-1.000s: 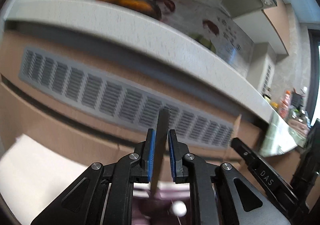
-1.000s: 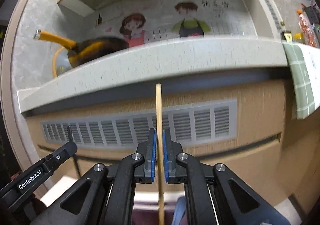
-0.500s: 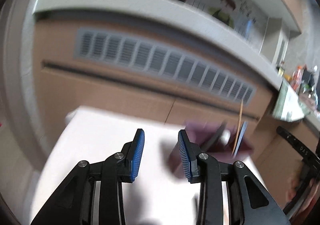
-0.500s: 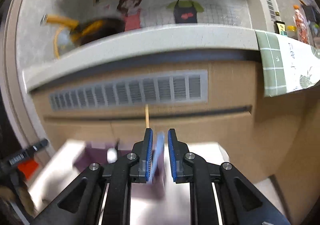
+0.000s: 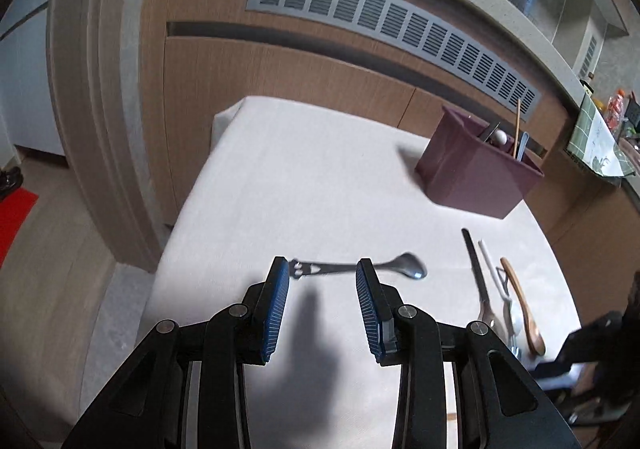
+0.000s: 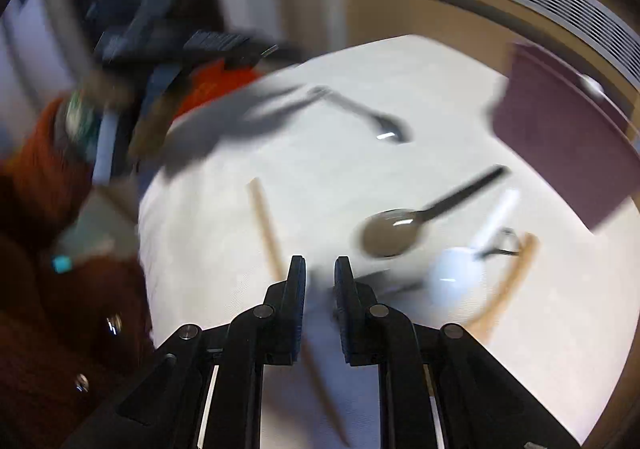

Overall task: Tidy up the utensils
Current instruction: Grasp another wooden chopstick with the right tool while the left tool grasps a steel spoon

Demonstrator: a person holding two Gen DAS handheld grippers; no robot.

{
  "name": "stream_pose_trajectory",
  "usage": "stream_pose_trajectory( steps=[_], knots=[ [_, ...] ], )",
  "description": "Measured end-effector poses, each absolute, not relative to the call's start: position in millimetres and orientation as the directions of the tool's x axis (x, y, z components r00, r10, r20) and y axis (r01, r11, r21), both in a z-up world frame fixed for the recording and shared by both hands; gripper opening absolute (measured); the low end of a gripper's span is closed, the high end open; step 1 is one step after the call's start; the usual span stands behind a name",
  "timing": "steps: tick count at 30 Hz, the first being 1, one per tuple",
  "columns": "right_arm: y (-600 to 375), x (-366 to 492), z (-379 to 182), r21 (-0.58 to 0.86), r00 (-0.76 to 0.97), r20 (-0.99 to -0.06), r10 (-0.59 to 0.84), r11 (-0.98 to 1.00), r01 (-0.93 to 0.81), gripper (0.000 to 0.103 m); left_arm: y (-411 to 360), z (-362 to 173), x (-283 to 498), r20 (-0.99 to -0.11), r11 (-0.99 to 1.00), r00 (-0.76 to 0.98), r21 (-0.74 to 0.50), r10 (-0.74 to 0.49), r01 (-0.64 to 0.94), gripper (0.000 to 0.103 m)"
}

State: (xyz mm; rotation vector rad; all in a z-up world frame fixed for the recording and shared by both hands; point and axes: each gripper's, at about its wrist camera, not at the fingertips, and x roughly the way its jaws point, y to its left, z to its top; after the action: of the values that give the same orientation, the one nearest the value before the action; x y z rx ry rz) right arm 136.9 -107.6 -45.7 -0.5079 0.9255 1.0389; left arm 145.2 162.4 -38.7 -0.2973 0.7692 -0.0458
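- Left wrist view shows a metal spoon (image 5: 360,269) with a cut-out handle end lying crosswise on the white surface (image 5: 320,177), just beyond the left tool (image 5: 322,281); its blue-padded jaws stand well apart with nothing between them.
- To the right, a black-handled spoon (image 5: 478,281), a white spoon (image 5: 494,269) and a wooden spoon (image 5: 522,305) lie side by side, close together, with a small wire-handled piece among them.
- Farther back on the right stands a purple holder (image 5: 476,173), near the surface's far edge; a chopstick (image 5: 518,125), a pale blue handle and a white-tipped piece stand upright in it.
- Right wrist view is blurred; the right tool (image 6: 320,273) hangs over the surface with its jaws a narrow gap apart and nothing gripped.
- A wooden chopstick (image 6: 266,225) lies on the surface and passes under that tool.
- Writing: a wall picture past the counter carries characters too small to read; no brand is legible on either tool.
- Open room: the left and middle of the surface lie bare, from the metal spoon back to the far edge.
- Beyond the far edge rises a wooden cabinet front with a grey vent grille (image 5: 400,25).
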Motion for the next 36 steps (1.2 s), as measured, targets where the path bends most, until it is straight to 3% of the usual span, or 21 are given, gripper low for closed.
stream_pose_trajectory(
  steps=[6, 9, 13, 19, 26, 32, 36],
  knots=[
    [-95.9, 136.9, -60.4, 0.138, 0.115, -0.851, 0.513, 0.428, -0.893, 0.015, 165.5, -45.7, 161.7, -0.690, 0.945, 0.701, -0.318, -0.181, -0.070, 0.036],
    [-92.8, 129.2, -64.0, 0.090, 0.141, -0.861, 0.488, 0.421, -0.903, 0.014, 162.4, -46.7, 178.1, -0.694, 0.944, 0.688, -0.326, -0.211, -0.039, 0.036],
    [-92.7, 124.4, -63.7, 0.041, 0.206, -0.859, 0.468, 0.463, -0.885, 0.005, 164.3, -52.3, 204.4, -0.704, 0.938, 0.669, -0.346, -0.239, -0.029, 0.036],
    [-148.5, 156.2, -48.1, 0.183, 0.277, -0.795, 0.539, 0.649, -0.738, 0.004, 176.7, -70.0, 225.5, -0.733, 0.933, 0.637, -0.355, -0.240, -0.057, 0.036],
    [-212.3, 195.1, -47.5, 0.298, 0.371, -0.763, 0.530, 0.797, -0.525, 0.005, 159.7, -73.2, 202.6, -0.723, 0.891, 0.574, -0.454, -0.385, 0.026, 0.036],
    [-240.6, 199.0, -53.5, 0.323, 0.392, -0.767, 0.508, 0.833, -0.449, 0.005, 108.5, -69.8, 174.9, -0.752, 0.897, 0.491, -0.398, -0.440, 0.194, 0.036],
    [-236.1, 200.8, -61.2, 0.333, 0.377, -0.773, 0.509, 0.833, -0.441, 0.005, 75.7, -64.9, 171.1, -0.784, 0.923, 0.492, -0.279, -0.378, 0.265, 0.036]
  ],
)
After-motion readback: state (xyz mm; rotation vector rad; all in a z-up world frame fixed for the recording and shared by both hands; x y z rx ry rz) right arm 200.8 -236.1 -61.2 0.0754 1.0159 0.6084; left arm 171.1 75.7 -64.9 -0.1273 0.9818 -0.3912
